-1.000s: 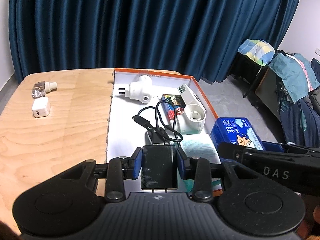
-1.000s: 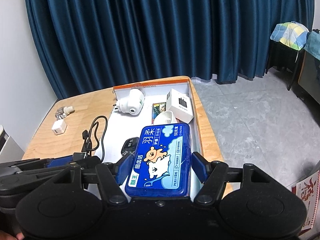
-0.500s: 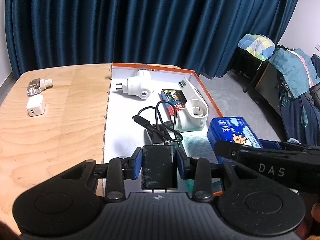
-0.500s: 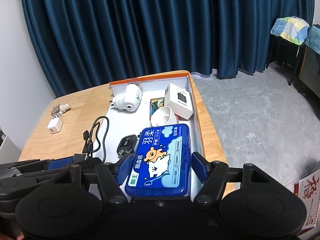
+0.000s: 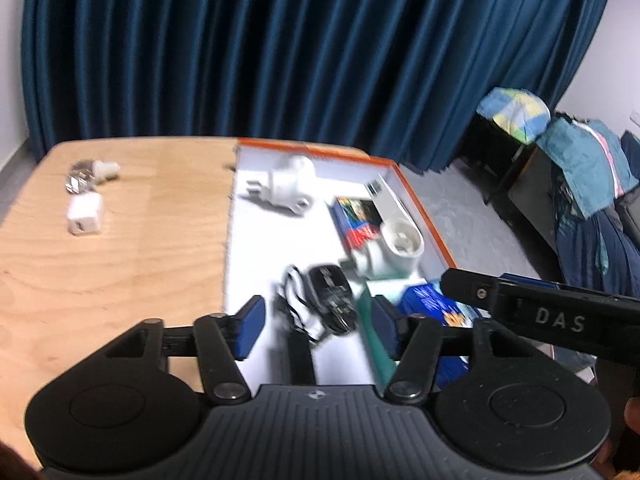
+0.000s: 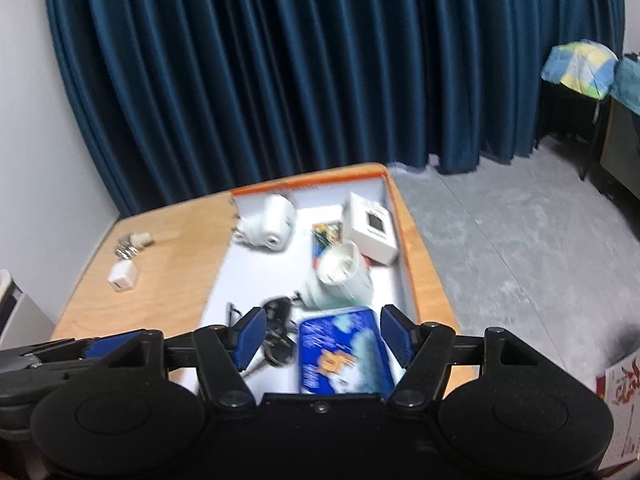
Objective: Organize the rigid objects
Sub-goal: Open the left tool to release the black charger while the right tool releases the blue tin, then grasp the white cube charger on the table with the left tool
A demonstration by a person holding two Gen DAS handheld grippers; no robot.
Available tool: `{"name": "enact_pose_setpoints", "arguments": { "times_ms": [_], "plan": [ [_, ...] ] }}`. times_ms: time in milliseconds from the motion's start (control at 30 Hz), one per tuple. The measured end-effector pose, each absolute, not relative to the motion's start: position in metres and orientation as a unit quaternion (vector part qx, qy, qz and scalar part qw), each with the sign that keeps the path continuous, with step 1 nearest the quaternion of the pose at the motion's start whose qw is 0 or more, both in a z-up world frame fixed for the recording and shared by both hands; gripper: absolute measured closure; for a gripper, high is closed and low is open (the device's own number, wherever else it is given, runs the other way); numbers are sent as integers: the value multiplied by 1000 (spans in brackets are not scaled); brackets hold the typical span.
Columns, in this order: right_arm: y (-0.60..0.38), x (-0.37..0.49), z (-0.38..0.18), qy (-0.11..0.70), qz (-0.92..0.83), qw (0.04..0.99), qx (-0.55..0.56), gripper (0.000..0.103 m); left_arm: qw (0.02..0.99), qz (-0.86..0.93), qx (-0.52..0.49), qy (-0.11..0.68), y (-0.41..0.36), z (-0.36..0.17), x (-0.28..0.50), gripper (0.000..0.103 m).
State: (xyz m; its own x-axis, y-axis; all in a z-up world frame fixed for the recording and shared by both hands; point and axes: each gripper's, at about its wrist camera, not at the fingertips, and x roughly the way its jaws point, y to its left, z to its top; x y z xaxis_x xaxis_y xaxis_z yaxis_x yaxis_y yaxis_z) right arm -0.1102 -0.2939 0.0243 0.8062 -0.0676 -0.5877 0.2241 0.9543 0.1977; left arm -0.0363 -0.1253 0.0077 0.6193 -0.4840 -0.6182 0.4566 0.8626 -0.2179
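Jaws of both grippers gape, level above the tray [image 5: 424, 208].

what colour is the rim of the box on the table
Orange, around a white inside; the box rim shows best in the left wrist view.

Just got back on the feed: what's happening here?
Both hand-held grippers are open above the orange-rimmed box. The left one hangs over a black charger with its cable; the right one over a blue case. A white USB plug and a small clear item lie outside on the table.
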Motion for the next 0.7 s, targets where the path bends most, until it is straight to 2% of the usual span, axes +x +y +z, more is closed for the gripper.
{"name": "enact_pose_setpoints", "arguments": {
  "times_ms": [200,467,700],
  "plan": [
    [-269,-100,35,295,-60,947,112,25,920,-206,-36,332,-79,14,-28,29],
    [-230,-74,32,303,-24,949,88,25,932,-110,-61,339,-19,1,17,25],
    [-197,-41,25,310,11,948,70,25,937,-80,-44,337,-8,-11,72,22]
  ]
}}
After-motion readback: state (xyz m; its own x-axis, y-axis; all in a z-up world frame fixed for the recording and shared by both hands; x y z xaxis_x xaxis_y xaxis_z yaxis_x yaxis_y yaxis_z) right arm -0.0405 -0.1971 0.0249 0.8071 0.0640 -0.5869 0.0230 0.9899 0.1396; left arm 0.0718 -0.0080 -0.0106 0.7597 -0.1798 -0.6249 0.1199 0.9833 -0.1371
